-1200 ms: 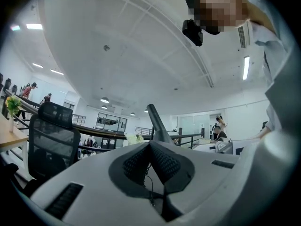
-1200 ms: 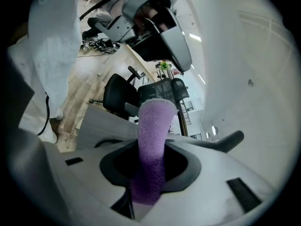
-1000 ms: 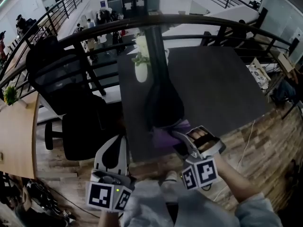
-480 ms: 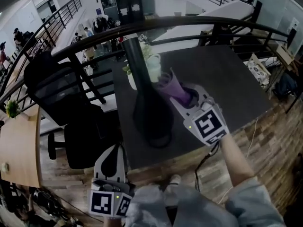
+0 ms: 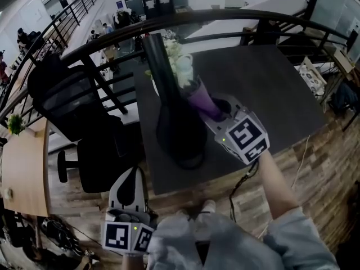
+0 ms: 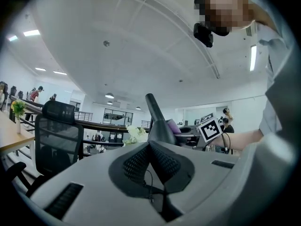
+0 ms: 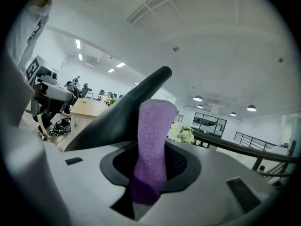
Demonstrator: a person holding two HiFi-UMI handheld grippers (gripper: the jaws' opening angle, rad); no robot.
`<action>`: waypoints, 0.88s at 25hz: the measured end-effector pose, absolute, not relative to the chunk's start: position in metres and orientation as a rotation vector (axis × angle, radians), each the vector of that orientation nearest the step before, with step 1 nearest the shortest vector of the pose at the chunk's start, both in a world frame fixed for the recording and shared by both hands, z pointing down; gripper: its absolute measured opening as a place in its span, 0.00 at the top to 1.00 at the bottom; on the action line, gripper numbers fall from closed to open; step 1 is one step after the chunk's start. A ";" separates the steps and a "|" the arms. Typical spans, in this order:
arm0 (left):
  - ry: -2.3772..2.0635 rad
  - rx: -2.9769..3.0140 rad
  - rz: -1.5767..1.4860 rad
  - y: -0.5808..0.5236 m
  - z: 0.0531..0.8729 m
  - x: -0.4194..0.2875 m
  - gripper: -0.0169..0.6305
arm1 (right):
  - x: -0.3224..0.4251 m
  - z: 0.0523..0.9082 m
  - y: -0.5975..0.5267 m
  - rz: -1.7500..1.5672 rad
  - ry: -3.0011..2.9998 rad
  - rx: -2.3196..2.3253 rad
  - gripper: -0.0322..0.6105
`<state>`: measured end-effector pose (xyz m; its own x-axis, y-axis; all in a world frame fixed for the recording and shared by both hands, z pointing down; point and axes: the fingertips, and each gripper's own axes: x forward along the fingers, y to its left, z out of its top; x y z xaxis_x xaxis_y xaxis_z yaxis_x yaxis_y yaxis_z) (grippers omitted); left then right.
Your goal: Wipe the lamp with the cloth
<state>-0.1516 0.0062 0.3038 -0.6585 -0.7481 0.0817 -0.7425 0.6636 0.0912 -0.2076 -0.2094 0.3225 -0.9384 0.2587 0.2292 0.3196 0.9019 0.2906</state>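
right gripper view: cloth (image 7: 153,126) in right claw (image 7: 151,160), against lamp (image 7: 115,119)

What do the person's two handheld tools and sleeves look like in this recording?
The left tool and right tool have pale grey shells with a dark textured lining inside. Each carries a marker cube of black-and-white squares and a small green light. A thin dark cable trails from the right one. The sleeves are pale grey.
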 end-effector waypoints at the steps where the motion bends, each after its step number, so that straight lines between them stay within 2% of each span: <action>1: -2.754 1.251 -0.077 0.004 0.305 -0.152 0.97 | -0.202 0.330 -0.212 -0.454 -2.874 -0.429 0.76; 11: -2.680 1.322 -0.076 -0.008 0.313 -0.159 0.97 | -0.152 0.374 -0.219 0.096 -2.911 -0.324 0.76; 22: -2.640 1.397 -0.069 -0.007 0.315 -0.162 0.97 | -0.105 0.384 -0.183 0.383 -2.936 -0.208 0.76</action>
